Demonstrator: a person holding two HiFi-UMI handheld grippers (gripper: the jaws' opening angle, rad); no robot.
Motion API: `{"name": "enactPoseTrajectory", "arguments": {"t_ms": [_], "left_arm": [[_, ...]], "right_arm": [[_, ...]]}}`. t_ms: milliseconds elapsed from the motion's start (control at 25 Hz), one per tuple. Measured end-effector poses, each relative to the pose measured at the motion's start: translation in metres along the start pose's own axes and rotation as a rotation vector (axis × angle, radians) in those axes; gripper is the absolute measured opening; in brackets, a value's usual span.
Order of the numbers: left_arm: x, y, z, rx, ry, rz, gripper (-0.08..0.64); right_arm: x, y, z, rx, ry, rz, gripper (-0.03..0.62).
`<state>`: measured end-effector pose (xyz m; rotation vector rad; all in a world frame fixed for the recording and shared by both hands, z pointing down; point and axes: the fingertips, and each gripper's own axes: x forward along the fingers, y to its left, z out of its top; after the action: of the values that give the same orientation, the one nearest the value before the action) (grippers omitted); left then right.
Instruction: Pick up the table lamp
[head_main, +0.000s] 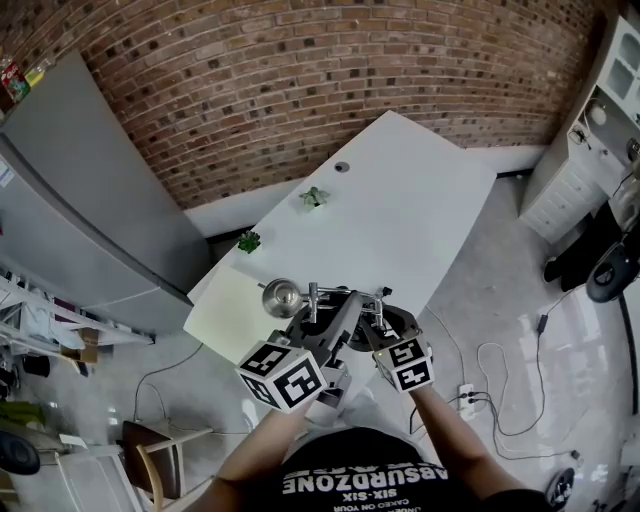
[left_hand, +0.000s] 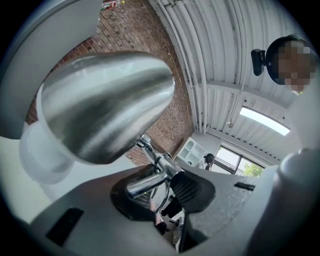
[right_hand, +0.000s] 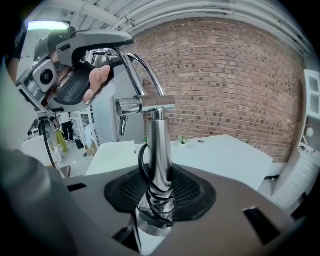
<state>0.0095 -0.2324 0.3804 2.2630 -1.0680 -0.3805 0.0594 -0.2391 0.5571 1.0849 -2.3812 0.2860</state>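
Observation:
The table lamp is chrome, with a rounded shade (head_main: 282, 297) and a jointed arm (head_main: 335, 293), and it hangs in the air over the near end of the white table (head_main: 420, 200). My left gripper (head_main: 322, 322) is shut on the lamp's thin arm (left_hand: 148, 180), just under the big shiny shade (left_hand: 105, 112). My right gripper (head_main: 377, 320) is shut on the upright pole (right_hand: 159, 150), which has a black cord wound round it. In the right gripper view the left gripper (right_hand: 85, 65) shows at the top left, holding the curved end of the arm.
Two small green plants (head_main: 314, 196) (head_main: 248, 241) stand on the table's left side, with a round hole (head_main: 342, 167) further back. A grey cabinet (head_main: 90, 200) stands left, white drawers (head_main: 570, 170) right. A wooden chair (head_main: 160, 450) and floor cables (head_main: 500, 390) lie nearby.

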Motion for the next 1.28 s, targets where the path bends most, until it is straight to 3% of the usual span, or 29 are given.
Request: {"name": "enactPoseTrajectory", "arguments": {"t_ms": [1280], "left_arm": [[-0.006,-0.083,0.089,0.083,-0.041,-0.178,0.107]], "right_arm": [[-0.071,0.000,0.100,-0.027,-0.200,0.018,0.133]]}}
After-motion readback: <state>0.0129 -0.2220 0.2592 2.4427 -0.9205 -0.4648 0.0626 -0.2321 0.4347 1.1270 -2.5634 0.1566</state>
